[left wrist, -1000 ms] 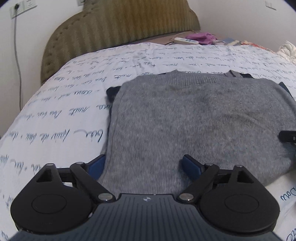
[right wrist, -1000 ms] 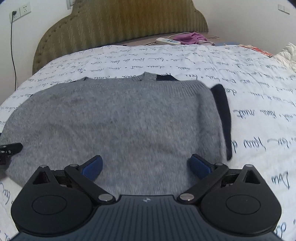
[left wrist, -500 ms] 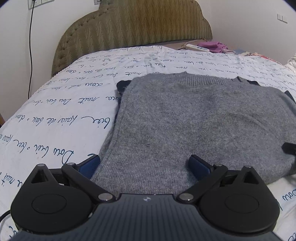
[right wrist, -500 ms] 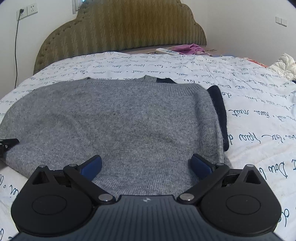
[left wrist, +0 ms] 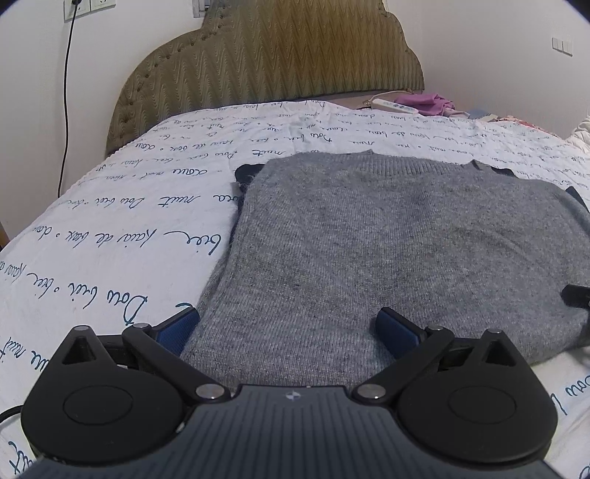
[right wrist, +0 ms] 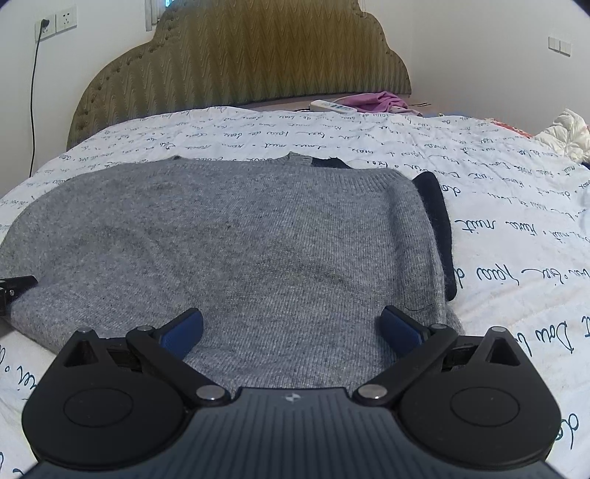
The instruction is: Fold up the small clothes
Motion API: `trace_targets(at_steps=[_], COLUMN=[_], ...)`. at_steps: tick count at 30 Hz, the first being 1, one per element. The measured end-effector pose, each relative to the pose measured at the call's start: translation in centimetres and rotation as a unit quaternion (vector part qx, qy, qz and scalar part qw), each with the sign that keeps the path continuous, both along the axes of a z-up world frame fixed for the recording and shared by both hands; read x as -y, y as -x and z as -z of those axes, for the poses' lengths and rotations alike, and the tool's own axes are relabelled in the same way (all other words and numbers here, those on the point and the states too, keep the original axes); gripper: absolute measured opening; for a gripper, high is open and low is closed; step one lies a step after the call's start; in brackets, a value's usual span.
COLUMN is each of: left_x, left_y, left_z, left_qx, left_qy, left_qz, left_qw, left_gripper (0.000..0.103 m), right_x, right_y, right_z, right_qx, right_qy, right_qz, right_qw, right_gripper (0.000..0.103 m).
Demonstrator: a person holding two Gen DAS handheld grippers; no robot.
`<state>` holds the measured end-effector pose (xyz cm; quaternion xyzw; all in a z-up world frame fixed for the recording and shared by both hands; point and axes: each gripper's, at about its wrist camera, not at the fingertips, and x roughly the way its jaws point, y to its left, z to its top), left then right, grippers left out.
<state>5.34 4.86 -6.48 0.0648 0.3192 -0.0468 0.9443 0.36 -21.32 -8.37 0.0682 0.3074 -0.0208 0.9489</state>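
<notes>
Plainly, a grey sweater (left wrist: 387, 239) lies folded flat on the bed (left wrist: 110, 239), whose white cover carries blue handwriting. Beyond the sweater rises a padded olive headboard (left wrist: 276, 59) against a white wall with sockets (right wrist: 55, 25) and a hanging cable. Near the headboard's right end sit a power strip (right wrist: 332, 106) and a purple cloth (right wrist: 379, 100). Dark navy fabric (right wrist: 437, 228) pokes out along the sweater's right edge. Both the left claw (left wrist: 287, 326) and right claw (right wrist: 291, 324) are released, spread wide over the sweater's near edge.
</notes>
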Motion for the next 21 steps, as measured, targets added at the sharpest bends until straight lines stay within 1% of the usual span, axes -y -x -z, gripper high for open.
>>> trace_targets(at_steps=[21], left_x=[-0.56], left_y=[0.28], left_z=[0.04], left_qx=[0.002], left_qy=[0.021], left_qz=[-0.011], left_qw=[0.9997], left_gripper=[0.103], right_x=[0.02], right_y=[0.11], right_z=[0.04], right_qx=[0.004], right_qy=[-0.003], right_qz=[0.002], right_qw=[1.000], right_gripper=[0.103])
